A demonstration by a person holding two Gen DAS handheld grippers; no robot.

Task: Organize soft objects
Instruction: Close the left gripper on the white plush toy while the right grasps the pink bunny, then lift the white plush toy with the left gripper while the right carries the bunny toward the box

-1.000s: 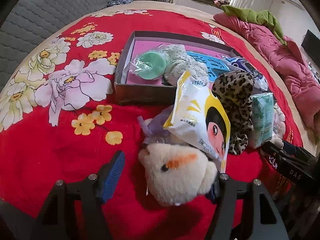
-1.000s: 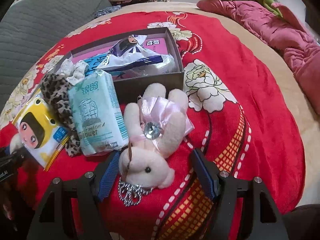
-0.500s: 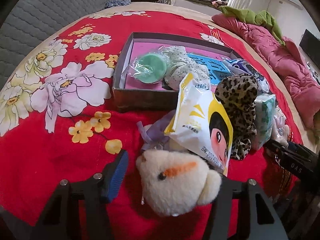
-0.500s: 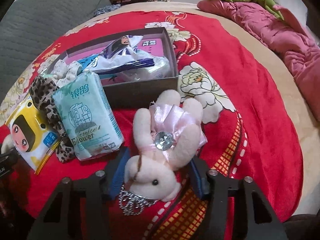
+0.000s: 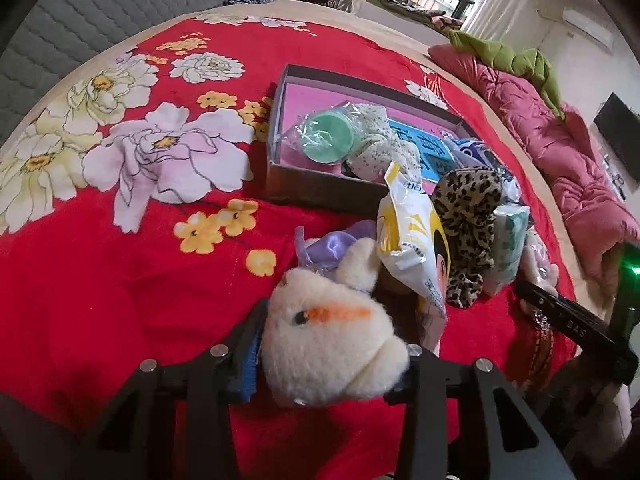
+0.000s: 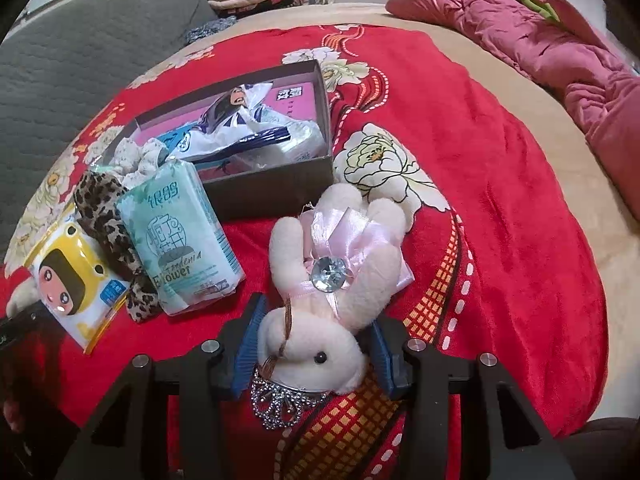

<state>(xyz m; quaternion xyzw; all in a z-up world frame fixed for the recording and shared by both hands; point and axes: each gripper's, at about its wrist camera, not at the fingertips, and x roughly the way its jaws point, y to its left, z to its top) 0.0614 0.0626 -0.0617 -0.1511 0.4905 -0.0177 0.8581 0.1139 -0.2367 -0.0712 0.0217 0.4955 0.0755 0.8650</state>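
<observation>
My left gripper [image 5: 326,354] is shut on the head of a cream plush toy [image 5: 328,344] with an orange nose and a purple bow. My right gripper [image 6: 314,354] is shut on the head of a pink plush rabbit [image 6: 332,280] with a satin bow, a gem and a silver tiara. An open brown box [image 5: 320,190] with a pink floor lies on the red floral blanket; it also shows in the right wrist view [image 6: 276,190]. It holds a green round pack [image 5: 328,140], a speckled cloth [image 5: 380,148] and plastic packs [image 6: 248,128].
In front of the box lie a yellow tissue pack [image 5: 412,248], a leopard scrunchie [image 5: 466,216] and a teal tissue pack [image 6: 180,240]. A pink quilt [image 6: 560,48] and a green cloth lie at the far right. A grey headboard [image 5: 80,20] is at the left.
Both grippers have closed: the left onto the cream plush head, the right onto the rabbit's head. Both cameras moved slightly closer to the toys.
</observation>
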